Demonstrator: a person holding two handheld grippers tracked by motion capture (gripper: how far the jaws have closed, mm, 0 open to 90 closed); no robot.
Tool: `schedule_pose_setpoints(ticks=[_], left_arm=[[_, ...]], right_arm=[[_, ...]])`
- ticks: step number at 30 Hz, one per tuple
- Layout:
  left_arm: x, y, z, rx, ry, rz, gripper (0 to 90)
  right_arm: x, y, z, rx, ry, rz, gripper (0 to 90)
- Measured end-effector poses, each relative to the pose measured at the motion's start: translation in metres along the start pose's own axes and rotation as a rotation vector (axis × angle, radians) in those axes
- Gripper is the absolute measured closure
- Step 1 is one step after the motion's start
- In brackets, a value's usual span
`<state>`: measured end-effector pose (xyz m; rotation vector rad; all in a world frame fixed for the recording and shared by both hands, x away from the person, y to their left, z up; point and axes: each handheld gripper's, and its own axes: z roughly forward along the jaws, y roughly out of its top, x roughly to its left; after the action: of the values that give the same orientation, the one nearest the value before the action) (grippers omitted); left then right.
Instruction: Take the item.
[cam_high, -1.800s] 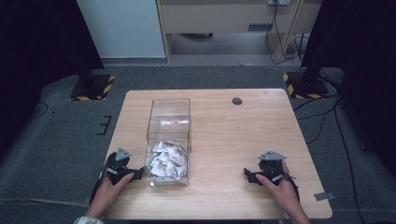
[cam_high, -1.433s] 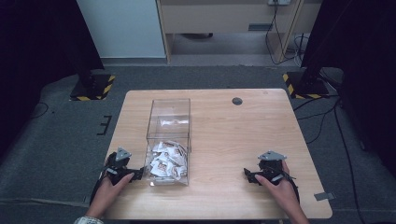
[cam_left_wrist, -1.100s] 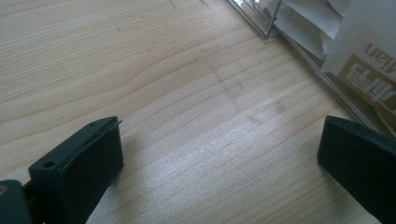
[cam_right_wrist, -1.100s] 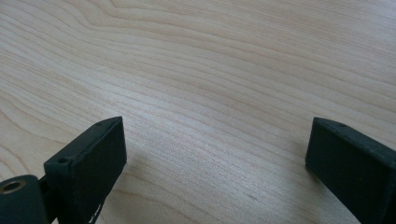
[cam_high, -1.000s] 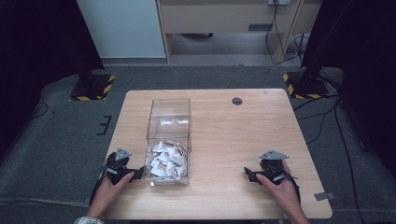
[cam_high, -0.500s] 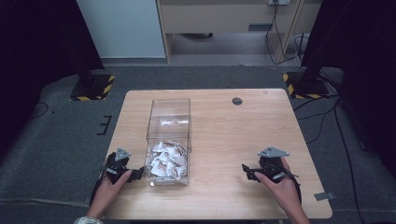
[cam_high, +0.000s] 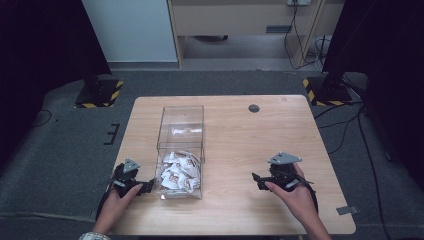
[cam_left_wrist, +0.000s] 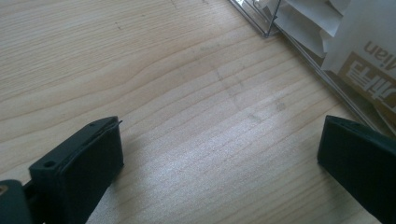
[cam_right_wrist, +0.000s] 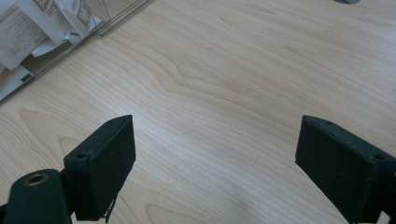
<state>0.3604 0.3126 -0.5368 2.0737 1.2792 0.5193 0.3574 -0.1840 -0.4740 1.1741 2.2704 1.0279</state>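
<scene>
The left gripper (cam_left_wrist: 219, 172) sits with its two blocky matte-black jaws spread wide, nothing between them but bare wood. In the high view the left gripper (cam_high: 142, 186) rests low on the counter (cam_high: 240, 135) at its near left edge, held by the left hand (cam_high: 116, 201), its tips just beside the near corner of the clear box (cam_high: 181, 150). The right gripper (cam_right_wrist: 215, 163) is likewise released, jaws far apart over bare wood; in the high view the right gripper (cam_high: 257, 179) points toward the box, well apart from it, held by the right hand (cam_high: 295, 192).

The box is a transparent, hard-walled rectangle, its long axis running away from the person. White paper sachets (cam_high: 177, 171) with tan printing lie heaped in its near end. The left gripper view shows the sachets (cam_left_wrist: 355, 51) pressed against the clear wall, printing legible there. The counter is pale, smooth-grained wood with a small dark round disc (cam_high: 254, 108) near its far edge.
</scene>
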Motion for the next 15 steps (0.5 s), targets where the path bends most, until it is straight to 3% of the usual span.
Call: schedule_pose_setpoints(ticks=[15], left_arm=[[0.0, 0.0, 0.0, -0.001, 0.001, -0.001, 0.0]], right_arm=[[0.023, 0.038, 0.004, 0.013, 0.025, -0.073, 22.9]])
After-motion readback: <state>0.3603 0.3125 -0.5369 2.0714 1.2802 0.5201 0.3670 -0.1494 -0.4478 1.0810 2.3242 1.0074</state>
